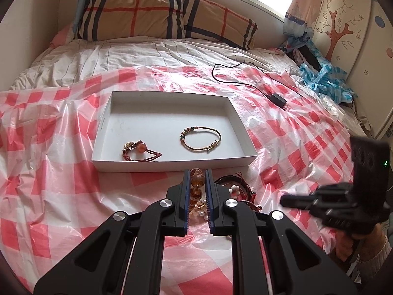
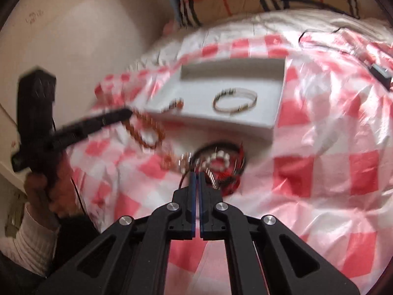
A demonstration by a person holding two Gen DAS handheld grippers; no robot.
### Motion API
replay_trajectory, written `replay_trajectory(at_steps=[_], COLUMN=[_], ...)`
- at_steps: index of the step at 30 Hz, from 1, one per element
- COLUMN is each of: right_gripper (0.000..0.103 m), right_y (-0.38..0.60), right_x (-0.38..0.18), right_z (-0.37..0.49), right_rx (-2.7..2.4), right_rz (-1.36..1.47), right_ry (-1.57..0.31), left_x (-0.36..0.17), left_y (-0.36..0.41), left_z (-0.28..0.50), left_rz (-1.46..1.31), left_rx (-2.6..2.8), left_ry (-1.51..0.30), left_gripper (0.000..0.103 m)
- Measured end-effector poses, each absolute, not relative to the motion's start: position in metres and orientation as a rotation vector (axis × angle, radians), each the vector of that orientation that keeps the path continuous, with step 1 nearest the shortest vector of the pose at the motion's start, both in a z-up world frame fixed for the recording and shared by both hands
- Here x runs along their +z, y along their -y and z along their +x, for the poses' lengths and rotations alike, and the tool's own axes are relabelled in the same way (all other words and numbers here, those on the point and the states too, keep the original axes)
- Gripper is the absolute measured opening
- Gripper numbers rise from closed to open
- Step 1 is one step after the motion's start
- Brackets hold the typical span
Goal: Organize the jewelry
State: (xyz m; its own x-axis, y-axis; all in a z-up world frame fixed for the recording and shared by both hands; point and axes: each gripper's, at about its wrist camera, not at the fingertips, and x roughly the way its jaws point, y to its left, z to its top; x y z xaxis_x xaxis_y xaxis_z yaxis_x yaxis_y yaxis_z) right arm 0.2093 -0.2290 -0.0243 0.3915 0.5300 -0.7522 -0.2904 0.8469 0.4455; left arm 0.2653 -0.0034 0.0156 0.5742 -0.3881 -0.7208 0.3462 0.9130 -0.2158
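A white box (image 1: pixel 105 123) lies on the bed and holds a red cord bracelet (image 1: pixel 137 150) and a gold-green cord bracelet (image 1: pixel 201 137). My left gripper (image 1: pixel 197 172) is shut on an amber bead bracelet (image 1: pixel 196 182) just in front of the box's near wall. The right wrist view shows that amber bracelet (image 2: pixel 145 130) hanging from the left gripper's fingers (image 2: pixel 115 116). My right gripper (image 2: pixel 196 173) is shut, empty as far as I can see, over a pile of jewelry (image 2: pixel 221 164). The box also shows there (image 2: pixel 280 93).
A red-and-white checked plastic sheet (image 1: pixel 61 196) covers the bed. A black charger with its cable (image 1: pixel 277 98) lies right of the box. A plaid pillow (image 1: pixel 159 12) is at the head. Crumpled blue cloth (image 1: pixel 324 76) lies at the far right.
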Motion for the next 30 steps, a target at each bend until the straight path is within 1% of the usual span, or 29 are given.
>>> replay_trajectory(at_steps=[7, 9, 10, 11, 12, 14, 15, 16, 18, 19, 20, 23, 25, 27, 28, 29, 30], right_gripper=[0.003, 0.005, 0.023, 0.052, 0.056, 0.054, 0.051, 0.041, 0.032, 0.021, 0.012, 0.006, 0.005, 0.004, 0.004, 0.004, 0.003], right_y=[0.206, 0.206, 0.208, 0.211, 0.211, 0.212, 0.212, 0.213, 0.211, 0.21, 0.208, 0.207, 0.205, 0.2, 0.203, 0.212, 0.214], right_x=[-0.064, -0.063, -0.06, -0.057, -0.053, -0.05, -0.051, -0.055, -0.063, -0.071, -0.076, -0.067, -0.045, -0.037, -0.038, -0.039, -0.036], right_z=[0.21, 0.206, 0.202, 0.198, 0.195, 0.192, 0.193, 0.196, 0.203, 0.209, 0.212, 0.209, 0.194, 0.186, 0.187, 0.189, 0.188], right_rx=[0.462, 0.465, 0.468, 0.465, 0.446, 0.426, 0.427, 0.416, 0.403, 0.407, 0.408, 0.406, 0.413, 0.385, 0.408, 0.455, 0.436], right_rz=[0.154, 0.143, 0.147, 0.154, 0.139, 0.108, 0.111, 0.106, 0.109, 0.111, 0.105, 0.081, 0.021, -0.059, -0.025, 0.079, 0.073], right_ry=[-1.16, -1.156, -1.145, -1.132, -1.111, -1.094, -1.098, -1.11, -1.132, -1.147, -1.156, -1.116, -1.043, -1.018, -1.037, -1.059, -1.044], left_x=[0.015, 0.015, 0.015, 0.014, 0.014, 0.014, 0.015, 0.014, 0.015, 0.014, 0.015, 0.015, 0.016, 0.015, 0.014, 0.013, 0.015], left_y=[0.002, 0.002, 0.001, 0.0, -0.001, -0.001, -0.001, -0.001, -0.002, -0.002, -0.002, -0.003, -0.003, -0.002, -0.002, -0.002, 0.0], left_z=[0.265, 0.265, 0.265, 0.265, 0.265, 0.265, 0.266, 0.265, 0.266, 0.266, 0.266, 0.265, 0.266, 0.268, 0.269, 0.269, 0.269], left_rz=[-0.055, -0.054, -0.056, -0.058, -0.06, -0.063, -0.062, -0.062, -0.063, -0.061, -0.06, -0.059, -0.056, -0.063, -0.069, -0.073, -0.076], left_rx=[-0.432, -0.431, -0.43, -0.429, -0.428, -0.427, -0.427, -0.427, -0.429, -0.428, -0.427, -0.431, -0.434, -0.433, -0.431, -0.428, -0.428], left_ry=[-0.856, -0.852, -0.85, -0.85, -0.849, -0.85, -0.85, -0.85, -0.85, -0.849, -0.849, -0.846, -0.841, -0.844, -0.847, -0.849, -0.848], left_gripper=[0.011, 0.011, 0.011, 0.011, 0.011, 0.011, 0.011, 0.011, 0.011, 0.011, 0.011, 0.011, 0.011, 0.011, 0.011, 0.011, 0.011])
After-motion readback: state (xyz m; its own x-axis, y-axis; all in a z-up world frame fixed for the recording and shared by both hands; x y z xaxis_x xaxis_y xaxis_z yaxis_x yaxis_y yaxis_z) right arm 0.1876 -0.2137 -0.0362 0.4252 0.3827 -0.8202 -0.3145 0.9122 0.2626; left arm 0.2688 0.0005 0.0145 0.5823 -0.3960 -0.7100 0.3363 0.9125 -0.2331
